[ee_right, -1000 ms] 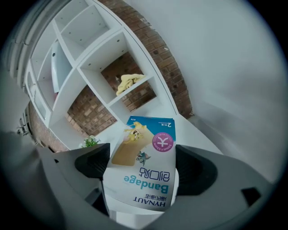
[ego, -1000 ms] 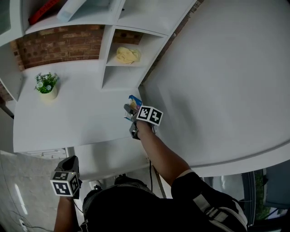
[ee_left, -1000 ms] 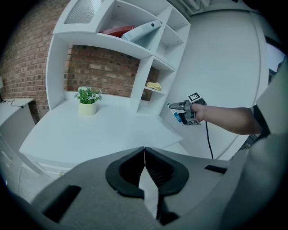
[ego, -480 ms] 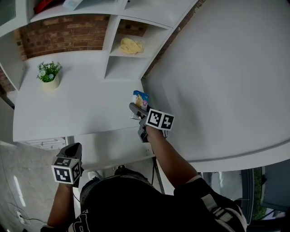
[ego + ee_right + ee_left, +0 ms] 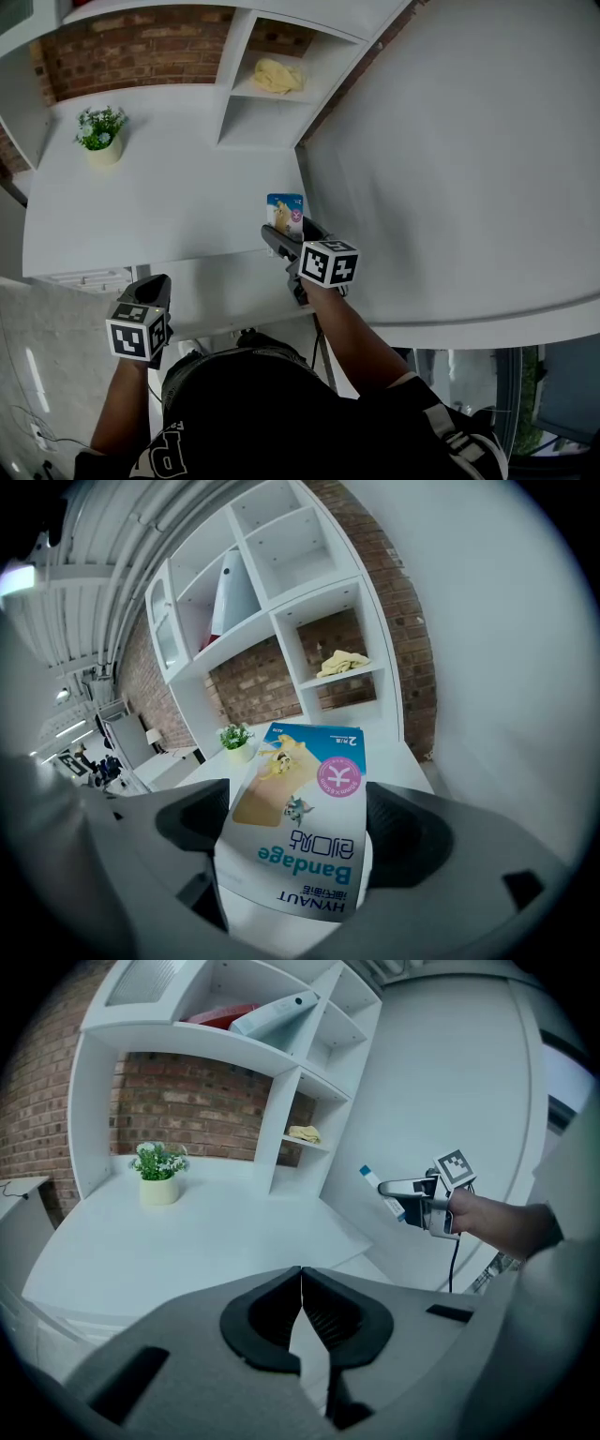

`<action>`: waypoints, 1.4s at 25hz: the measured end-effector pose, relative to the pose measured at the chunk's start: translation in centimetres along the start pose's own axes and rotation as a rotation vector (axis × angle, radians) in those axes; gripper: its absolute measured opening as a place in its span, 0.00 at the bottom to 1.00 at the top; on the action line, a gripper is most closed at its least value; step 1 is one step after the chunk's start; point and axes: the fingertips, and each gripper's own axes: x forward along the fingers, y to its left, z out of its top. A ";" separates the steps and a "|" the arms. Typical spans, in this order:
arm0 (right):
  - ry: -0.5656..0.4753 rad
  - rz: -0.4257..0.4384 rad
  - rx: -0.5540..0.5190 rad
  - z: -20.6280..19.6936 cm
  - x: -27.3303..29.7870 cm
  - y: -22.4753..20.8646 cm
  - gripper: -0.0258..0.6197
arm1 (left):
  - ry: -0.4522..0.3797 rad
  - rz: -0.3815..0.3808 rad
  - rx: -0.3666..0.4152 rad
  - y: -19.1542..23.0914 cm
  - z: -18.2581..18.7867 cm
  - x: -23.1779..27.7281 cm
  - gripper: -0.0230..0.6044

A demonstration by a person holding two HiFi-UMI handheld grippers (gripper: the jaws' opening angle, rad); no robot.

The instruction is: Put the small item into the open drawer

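Observation:
A small bandage box [image 5: 284, 213], blue and beige, is held upright over the front right part of the white desk [image 5: 159, 206], with my right gripper [image 5: 292, 230] shut on its lower half. In the right gripper view the box [image 5: 300, 827] fills the space between the jaws of the right gripper [image 5: 298, 808]. A white panel [image 5: 225, 291] juts out under the desk's front edge just below that gripper; it looks like the pulled-out drawer. My left gripper [image 5: 157, 283] hangs low at the left, off the desk, shut on nothing [image 5: 300, 1274].
A potted plant [image 5: 100, 131] stands at the desk's far left. White shelves rise behind the desk, with a yellow cloth [image 5: 279, 75] in one cubby. A plain white wall [image 5: 450, 169] closes the right side, and brick shows behind the shelves.
My right gripper, still holding the box, has drawn back a little toward the desk's front edge. The left gripper has risen slightly nearer the desk edge.

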 end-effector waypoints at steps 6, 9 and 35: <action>0.061 0.012 -0.057 -3.4 0.1 0.8 0.74 | 0.019 -0.001 -0.001 -0.3 -0.8 0.9 0.07; 0.087 0.020 -0.106 -4.6 0.4 1.4 0.74 | 0.035 0.004 -0.001 -0.2 -1.3 1.2 0.07; 0.483 -0.001 0.039 -22.3 2.8 -0.1 0.74 | 0.119 -0.016 -0.030 -2.4 -5.3 2.1 0.07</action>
